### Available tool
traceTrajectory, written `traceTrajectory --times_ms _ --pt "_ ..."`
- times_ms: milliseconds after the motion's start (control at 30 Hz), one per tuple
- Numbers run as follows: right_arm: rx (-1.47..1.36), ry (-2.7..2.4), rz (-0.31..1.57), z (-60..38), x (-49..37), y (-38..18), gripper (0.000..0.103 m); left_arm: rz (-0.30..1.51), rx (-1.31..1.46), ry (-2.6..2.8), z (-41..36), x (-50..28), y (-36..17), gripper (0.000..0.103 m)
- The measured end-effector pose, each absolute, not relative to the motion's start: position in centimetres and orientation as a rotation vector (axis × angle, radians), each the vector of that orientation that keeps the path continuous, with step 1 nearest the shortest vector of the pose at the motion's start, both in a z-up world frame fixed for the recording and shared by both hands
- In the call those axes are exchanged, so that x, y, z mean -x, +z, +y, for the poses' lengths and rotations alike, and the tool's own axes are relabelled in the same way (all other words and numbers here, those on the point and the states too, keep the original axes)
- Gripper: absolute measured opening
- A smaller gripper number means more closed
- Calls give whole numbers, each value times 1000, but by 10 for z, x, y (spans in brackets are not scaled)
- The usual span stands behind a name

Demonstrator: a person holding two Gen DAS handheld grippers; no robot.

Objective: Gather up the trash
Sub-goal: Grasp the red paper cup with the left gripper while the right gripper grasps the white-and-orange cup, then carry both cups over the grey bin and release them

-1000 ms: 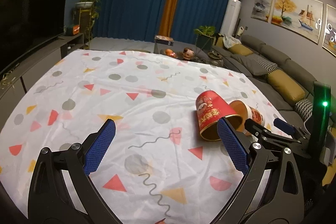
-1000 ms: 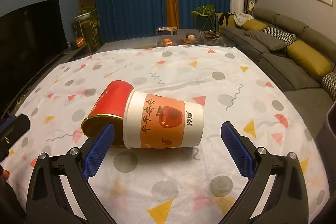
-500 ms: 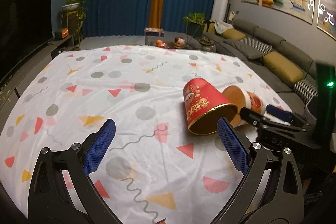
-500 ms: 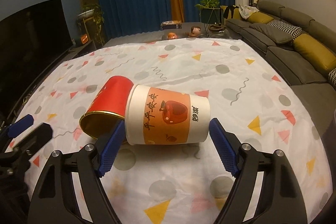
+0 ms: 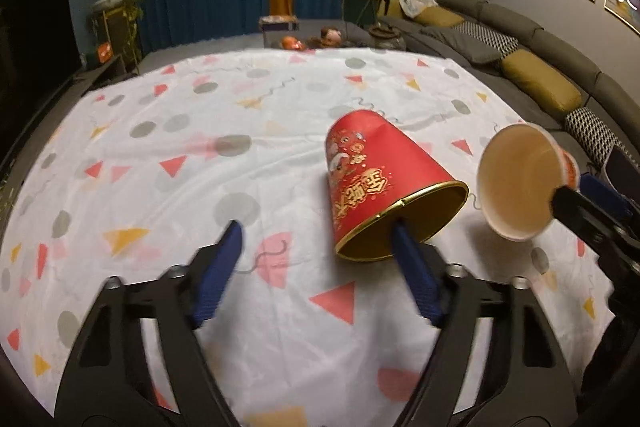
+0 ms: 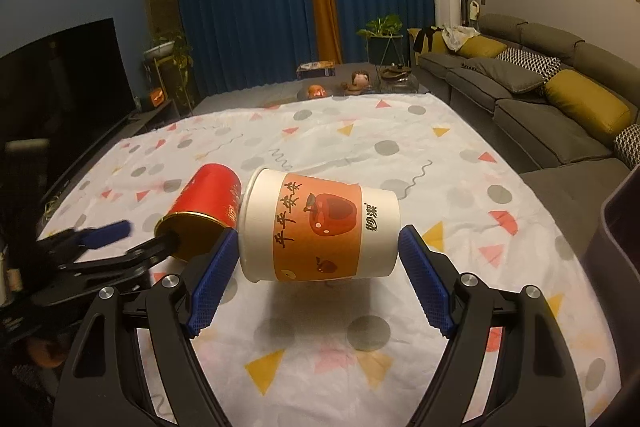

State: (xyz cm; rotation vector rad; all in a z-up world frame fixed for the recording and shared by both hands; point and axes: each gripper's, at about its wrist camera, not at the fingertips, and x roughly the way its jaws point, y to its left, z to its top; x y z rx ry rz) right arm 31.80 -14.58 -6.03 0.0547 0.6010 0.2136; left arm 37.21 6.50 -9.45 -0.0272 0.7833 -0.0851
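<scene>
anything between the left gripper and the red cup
Nothing visible. The red cup lies on its side on the cloth, mouth toward the left gripper. One finger already sits at the rim, seemingly just inside it, and the jaws are closing. The white cup is lifted clear.

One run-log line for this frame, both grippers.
left gripper: closing, one finger inside red cup | right gripper: holds white cup lifted off cloth

The left gripper (image 5: 316, 231) is smeared by motion, its closing jaws soft-edged; its right fingertip (image 5: 402, 229) hides part of the red cup's (image 5: 376, 179) gold rim. Beside the red cup, the white cup's (image 6: 320, 227) base sits behind a blue pad. A dark bin (image 6: 620, 227) is cut off.
</scene>
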Motion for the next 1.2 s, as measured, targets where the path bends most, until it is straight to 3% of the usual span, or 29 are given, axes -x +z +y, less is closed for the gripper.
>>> traceTrajectory --times_ms 33,167,200,733,1200 --pt "-55 214 597 -147 -316 -59 79 793 26 -91 64 -374 -96 55" --pt "-57 219 575 -152 -306 -53 79 828 28 -120 57 -378 -101 12" --pt "-58 221 570 -153 -304 -51 78 832 28 -118 56 -379 -102 6" --pt "-92 194 482 -193 -250 -21 79 736 16 -160 25 -329 -53 5" --pt "-152 -3 370 -310 -189 11 79 643 -45 -415 -119 -283 3 5"
